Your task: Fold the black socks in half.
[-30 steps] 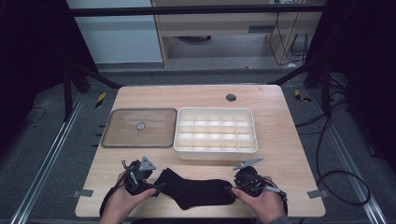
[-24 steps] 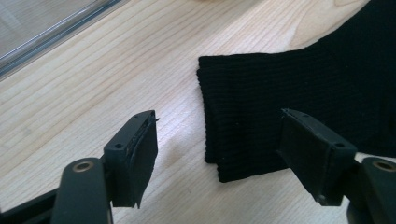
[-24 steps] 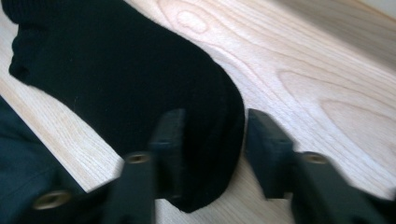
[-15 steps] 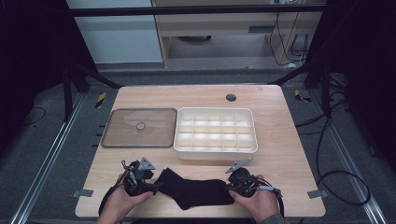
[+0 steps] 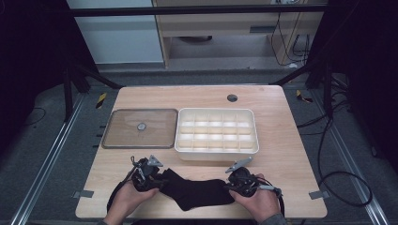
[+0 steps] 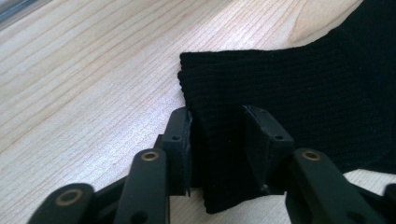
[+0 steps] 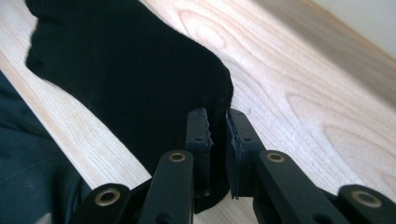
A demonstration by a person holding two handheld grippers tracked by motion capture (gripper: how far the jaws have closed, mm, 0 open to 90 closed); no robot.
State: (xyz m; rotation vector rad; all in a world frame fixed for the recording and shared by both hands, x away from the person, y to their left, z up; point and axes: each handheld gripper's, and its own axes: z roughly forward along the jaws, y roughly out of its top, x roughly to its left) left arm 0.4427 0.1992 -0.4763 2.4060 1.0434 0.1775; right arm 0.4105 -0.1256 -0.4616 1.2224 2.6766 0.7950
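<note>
Left tongs point(image 6: 217, 135): jaws gripping cuff end of black sock point(image 5: 199, 192), w/ fabric bunching between them. Right tongs point(image 7: 218, 135): jaws pinching toe end, nearly together on thin fold. Sock: lying flat along near edge of worktop point(image 5: 281, 140), stretching between both tongs. Divided tray point(image 5: 216, 131) & lid point(image 5: 138, 129): sitting farther back, side by side.

The sock point(image 6: 299, 93) is black knitted cloth, soft and ribbed. Under the sock, the table point(image 5: 281, 140) is pale wood, smooth, with wavy grain lines.
</note>
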